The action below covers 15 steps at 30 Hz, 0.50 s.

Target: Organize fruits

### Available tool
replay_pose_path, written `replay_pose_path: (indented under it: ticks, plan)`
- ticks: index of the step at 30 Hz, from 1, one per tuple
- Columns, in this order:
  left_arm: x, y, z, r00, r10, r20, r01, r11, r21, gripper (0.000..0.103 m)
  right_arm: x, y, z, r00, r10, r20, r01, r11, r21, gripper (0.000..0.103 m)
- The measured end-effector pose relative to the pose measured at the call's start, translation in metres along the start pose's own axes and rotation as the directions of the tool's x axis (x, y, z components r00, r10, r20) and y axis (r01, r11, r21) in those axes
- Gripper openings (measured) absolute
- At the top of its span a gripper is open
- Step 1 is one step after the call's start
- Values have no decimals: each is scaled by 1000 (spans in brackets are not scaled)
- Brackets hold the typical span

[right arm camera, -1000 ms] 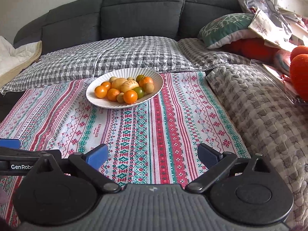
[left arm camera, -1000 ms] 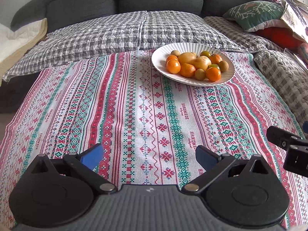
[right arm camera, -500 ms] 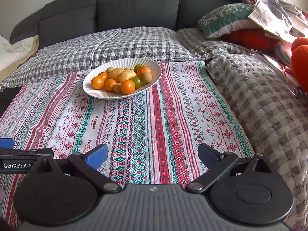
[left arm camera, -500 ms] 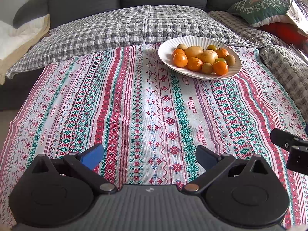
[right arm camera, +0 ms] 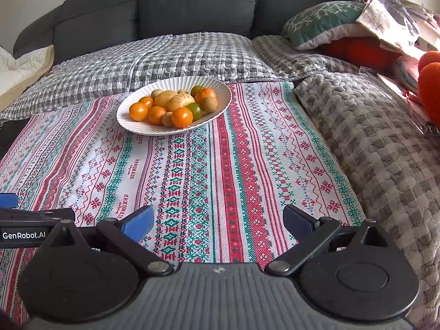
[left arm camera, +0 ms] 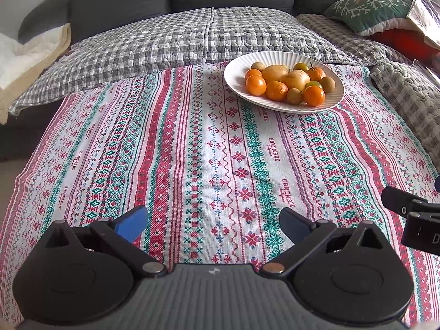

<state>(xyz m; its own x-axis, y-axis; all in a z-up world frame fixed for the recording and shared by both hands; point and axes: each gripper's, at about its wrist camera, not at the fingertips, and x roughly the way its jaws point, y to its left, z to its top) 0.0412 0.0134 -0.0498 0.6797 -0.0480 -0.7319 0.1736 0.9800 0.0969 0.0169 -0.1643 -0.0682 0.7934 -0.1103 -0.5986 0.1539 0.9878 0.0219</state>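
A white ribbed plate (left arm camera: 239, 68) (right arm camera: 220, 90) holds a heap of mixed fruit: oranges (left arm camera: 255, 85) (right arm camera: 182, 117), yellow-brown pears (left arm camera: 297, 79) (right arm camera: 180, 101) and small green-brown fruits (left arm camera: 294, 96) (right arm camera: 209, 104). It rests at the far end of a red, green and white patterned cloth (left arm camera: 192, 151) (right arm camera: 233, 165). My left gripper (left arm camera: 213, 224) hovers open over the near part of the cloth, well short of the plate. My right gripper (right arm camera: 218, 221) is also open and holds nothing, at a similar distance. Each gripper's edge shows in the other's view.
A dark grey sofa (right arm camera: 192, 2) with a checked grey quilt (left arm camera: 178, 38) lies behind the plate. A bumpy grey blanket (right arm camera: 385, 143) borders the cloth on the right. A green cushion (right arm camera: 321, 19), red and orange soft things (right arm camera: 431, 82) and a white blanket (left arm camera: 22, 55) lie around.
Both grippers have drifted a little over the cloth and the plate now looks slightly nearer in both views. Both stay open and the fruit has not moved.
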Motion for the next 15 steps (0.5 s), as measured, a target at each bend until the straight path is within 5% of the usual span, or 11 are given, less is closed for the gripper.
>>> replay_pose_path:
  ticks: [15]
  plan:
    - [0, -1, 0, 1000, -1, -1, 1, 1000, 10, 102, 2, 1, 0, 1000, 2, -10, -2, 1000, -8, 100]
